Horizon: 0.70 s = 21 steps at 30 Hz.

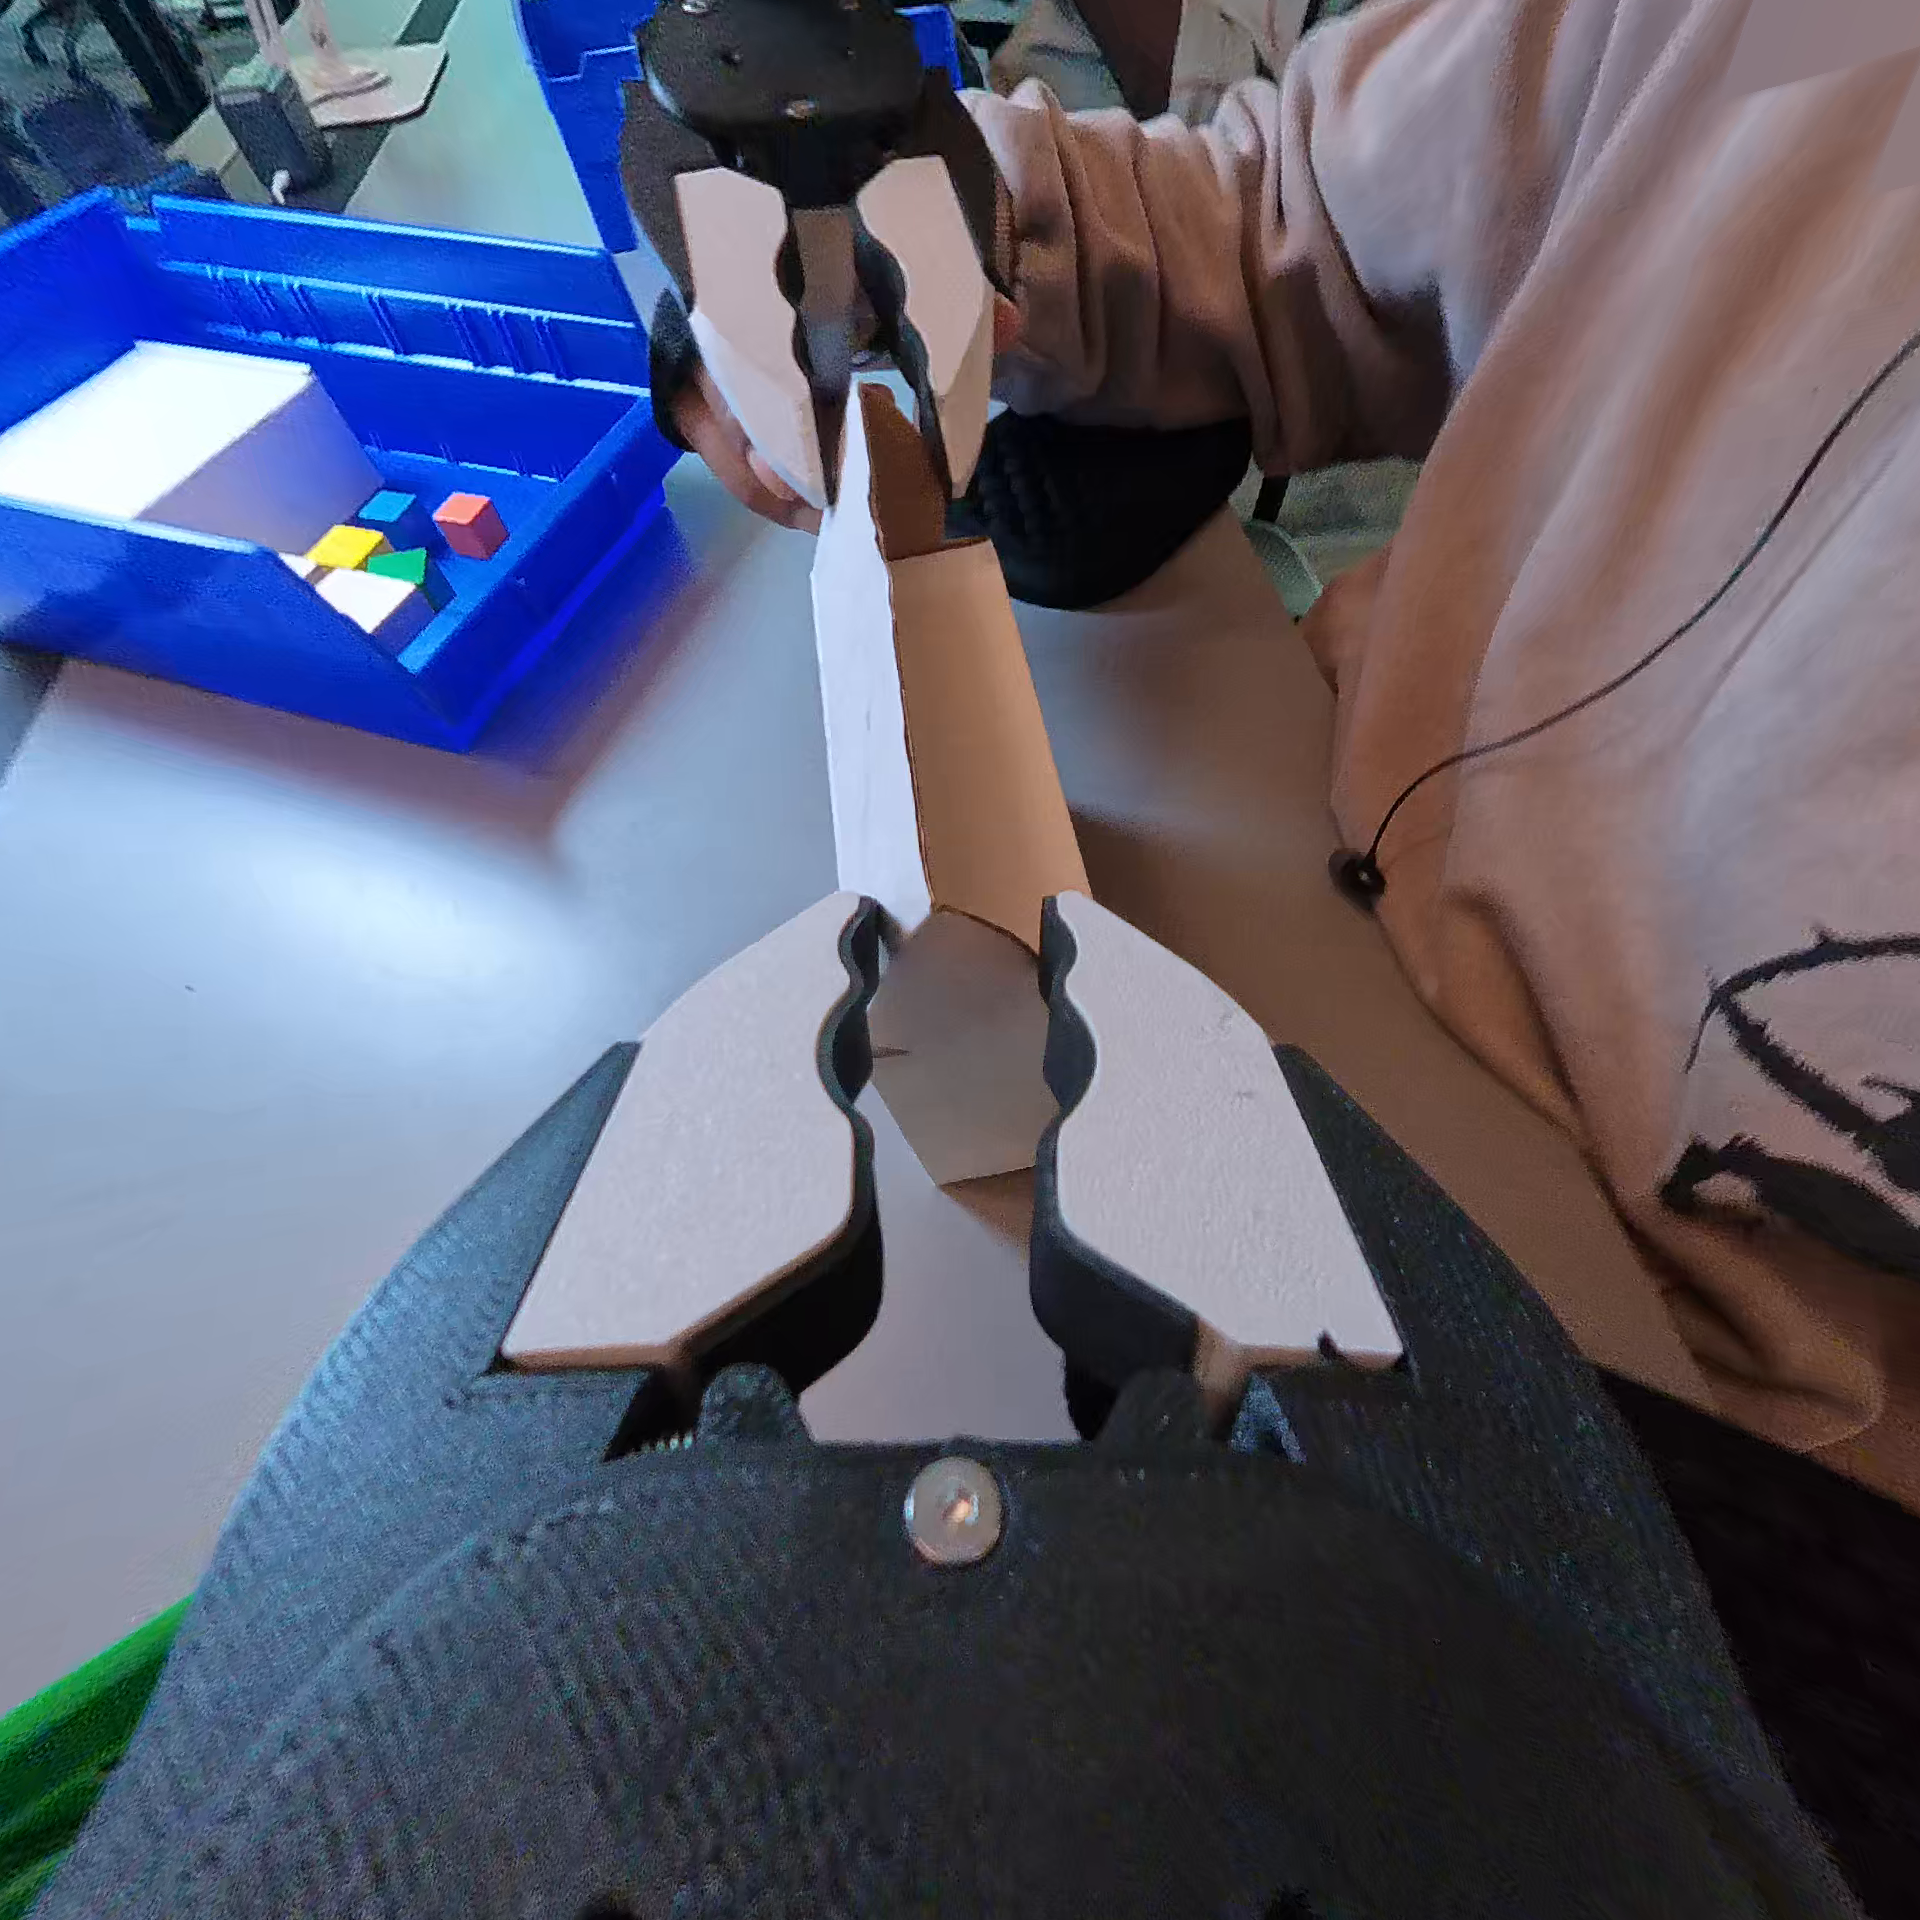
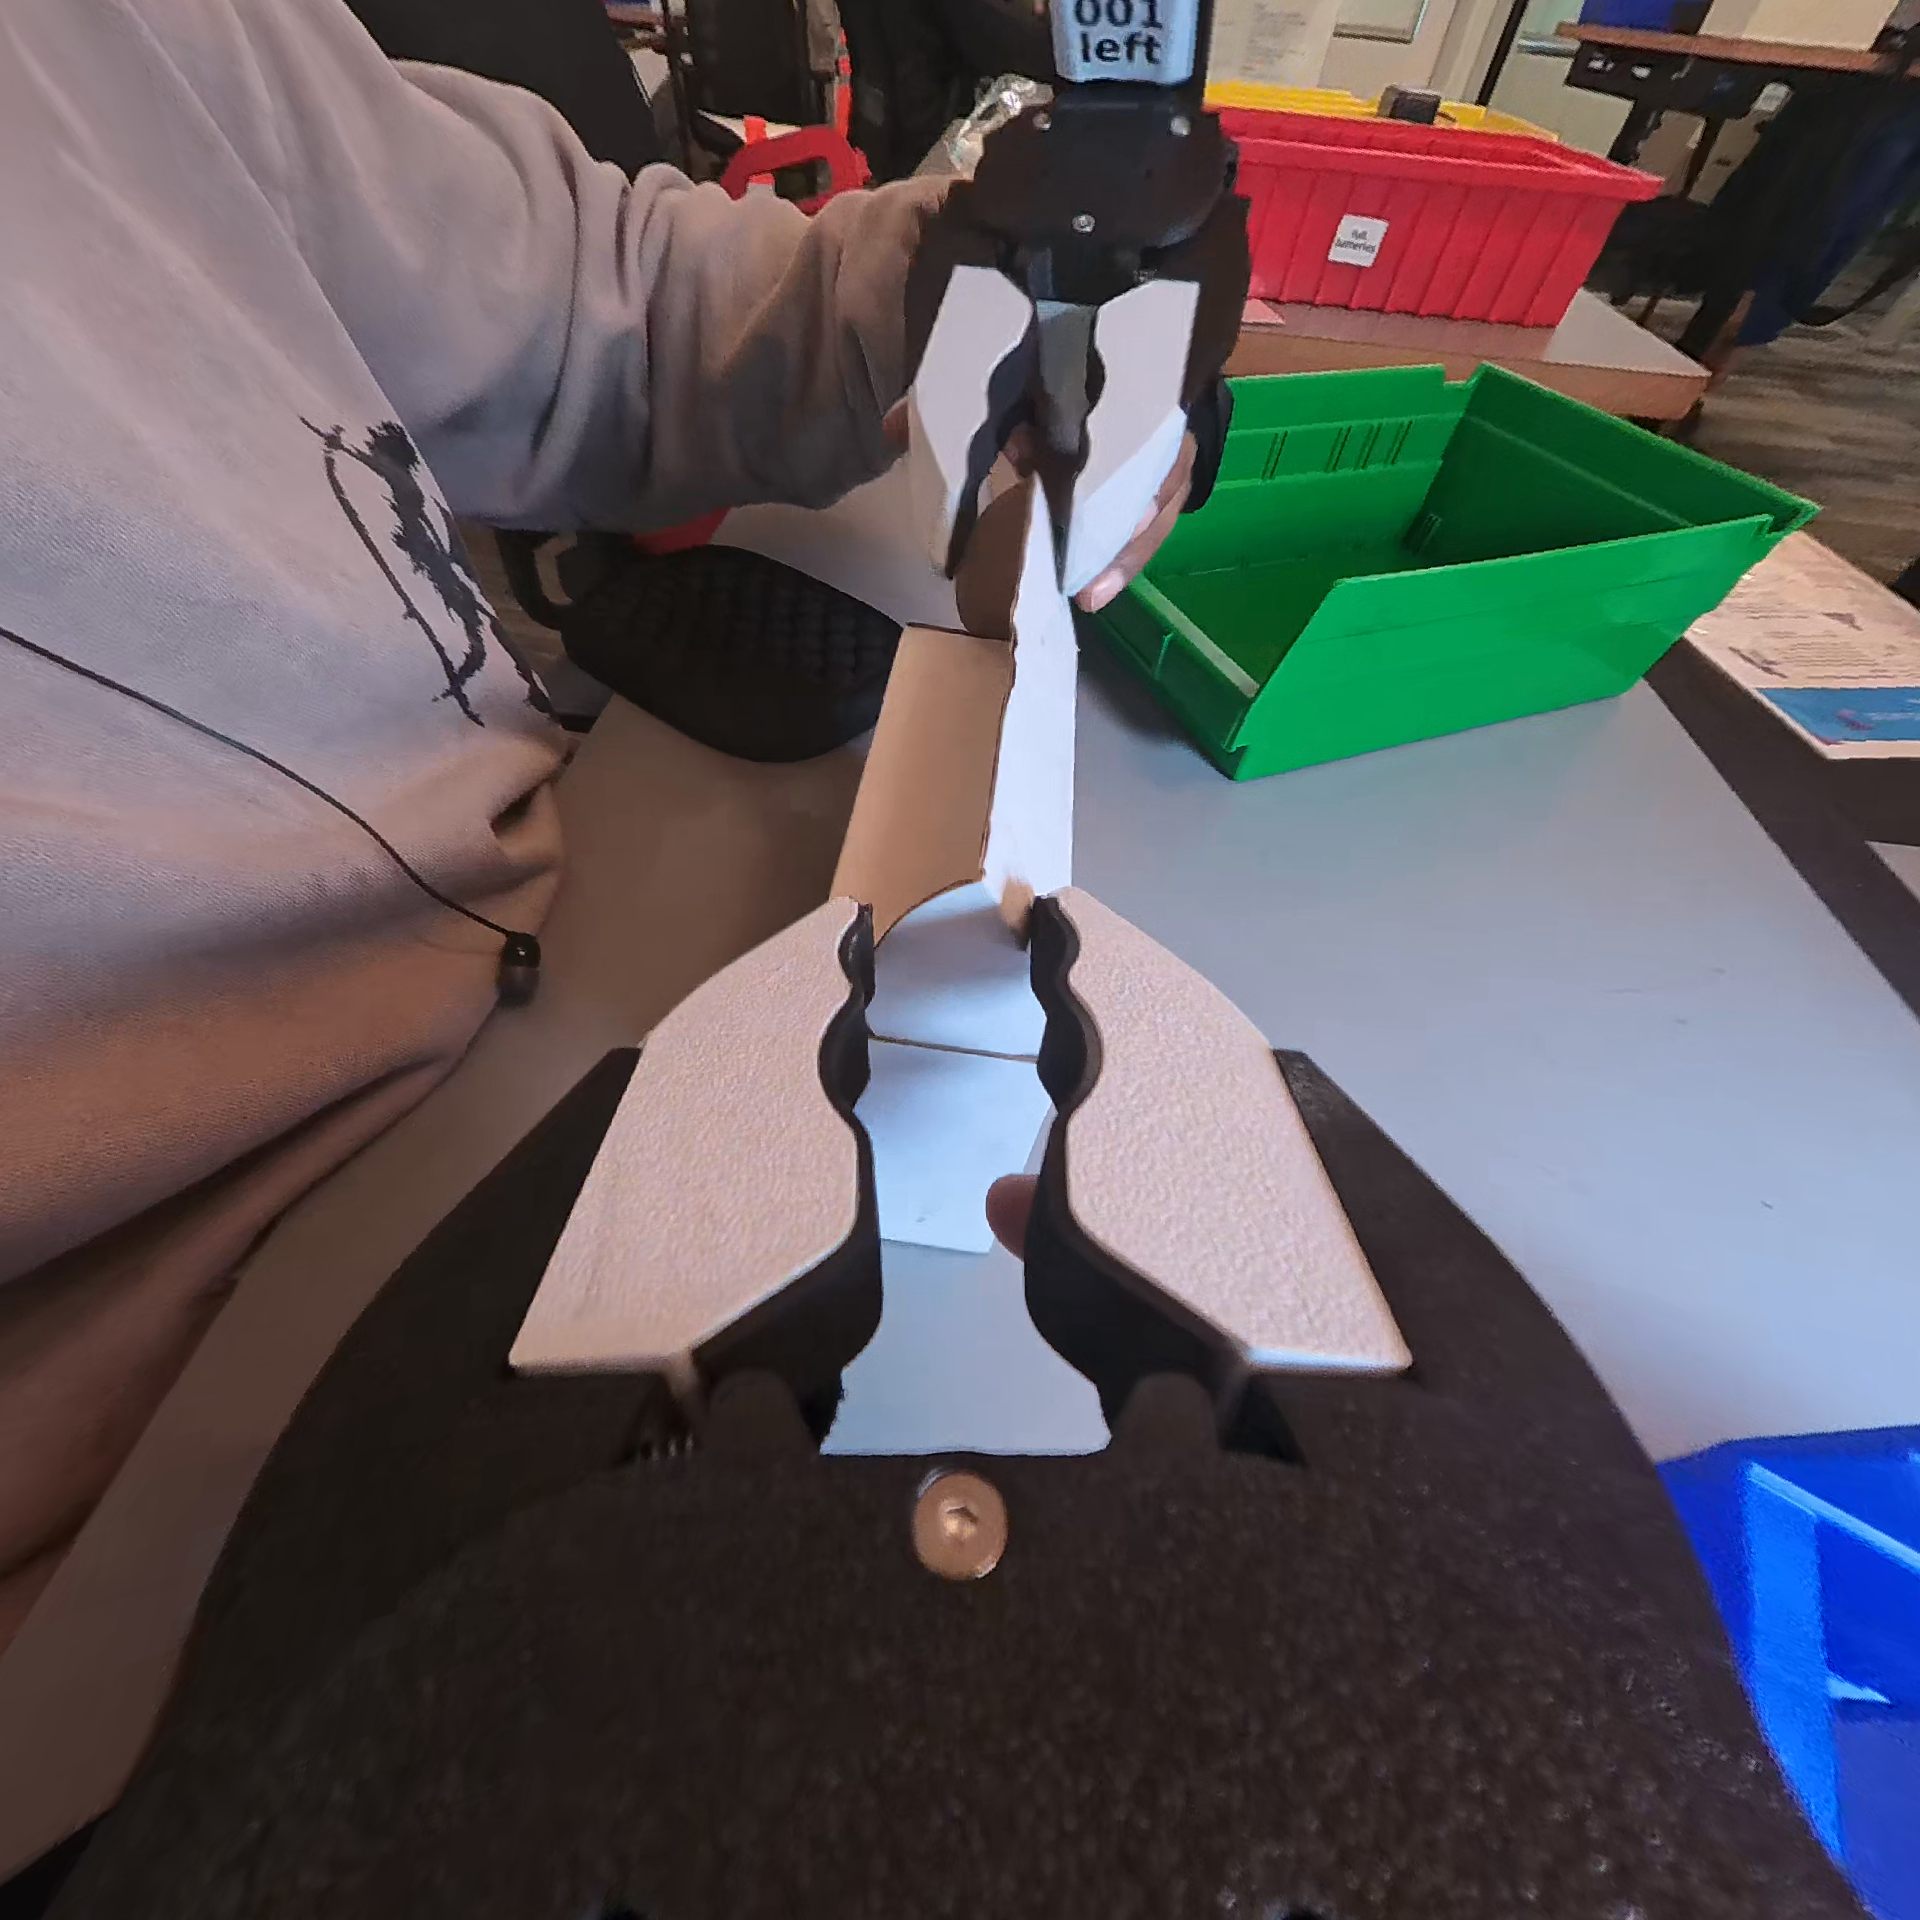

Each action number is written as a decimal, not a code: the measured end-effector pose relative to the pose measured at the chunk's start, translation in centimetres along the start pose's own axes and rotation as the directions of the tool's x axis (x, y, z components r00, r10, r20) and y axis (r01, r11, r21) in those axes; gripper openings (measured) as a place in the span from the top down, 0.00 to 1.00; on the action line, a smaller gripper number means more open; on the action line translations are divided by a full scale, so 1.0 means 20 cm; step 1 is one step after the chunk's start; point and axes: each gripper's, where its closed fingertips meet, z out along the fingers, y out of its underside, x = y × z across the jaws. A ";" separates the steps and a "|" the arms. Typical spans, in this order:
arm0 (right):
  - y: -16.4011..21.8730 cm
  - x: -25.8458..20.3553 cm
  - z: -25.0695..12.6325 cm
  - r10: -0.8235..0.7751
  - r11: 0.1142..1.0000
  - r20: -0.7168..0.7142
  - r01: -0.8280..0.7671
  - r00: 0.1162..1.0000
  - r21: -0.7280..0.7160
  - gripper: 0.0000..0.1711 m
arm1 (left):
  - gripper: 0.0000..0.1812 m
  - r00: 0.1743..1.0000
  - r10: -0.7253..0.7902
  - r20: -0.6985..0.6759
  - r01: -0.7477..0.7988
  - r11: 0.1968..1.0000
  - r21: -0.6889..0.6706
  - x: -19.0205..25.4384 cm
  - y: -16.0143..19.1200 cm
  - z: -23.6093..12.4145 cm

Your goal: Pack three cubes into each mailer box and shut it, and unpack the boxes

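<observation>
A mailer box [image 1: 966, 727], white outside and brown inside, is held open and lengthwise between my two grippers above the grey table [image 1: 312, 987]. My left gripper [image 1: 956, 914] is shut on the near end flap. My right gripper [image 1: 890, 494] grips the far end. In the right wrist view my right gripper [image 2: 951, 914] is shut on a white flap of the box [image 2: 1029, 748], and my left gripper [image 2: 1008, 571] pinches the opposite end. Red [image 1: 470, 523], blue [image 1: 387, 506], yellow [image 1: 348, 545] and green [image 1: 400, 566] cubes lie in a blue bin [image 1: 540, 447].
The blue bin also holds a closed white box [image 1: 156, 426]. An empty green bin [image 2: 1455, 582] stands on the table beyond the left gripper, with a red bin [image 2: 1434, 229] behind it. The person's hoodie [image 1: 1610, 520] is close alongside the box. My right fingertips sit around 12 cm from my left ones.
</observation>
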 end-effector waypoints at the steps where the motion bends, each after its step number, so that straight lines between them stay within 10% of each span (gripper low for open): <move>1: -0.01 0.00 0.00 0.023 1.000 0.010 -0.023 1.000 0.008 0.83 | 0.84 0.998 -0.058 -0.009 0.058 0.998 0.019 -0.01 -0.01 0.00; 9: -0.03 0.05 -0.03 0.115 0.993 0.037 -0.115 0.993 0.019 0.84 | 0.85 0.922 -0.387 -0.029 0.388 0.916 0.106 -0.06 -0.03 0.01; 21: -0.02 0.02 -0.02 0.000 1.000 -0.040 0.000 0.999 -0.007 0.84 | 0.86 0.913 -0.406 0.041 0.398 0.908 0.135 -0.04 -0.04 0.02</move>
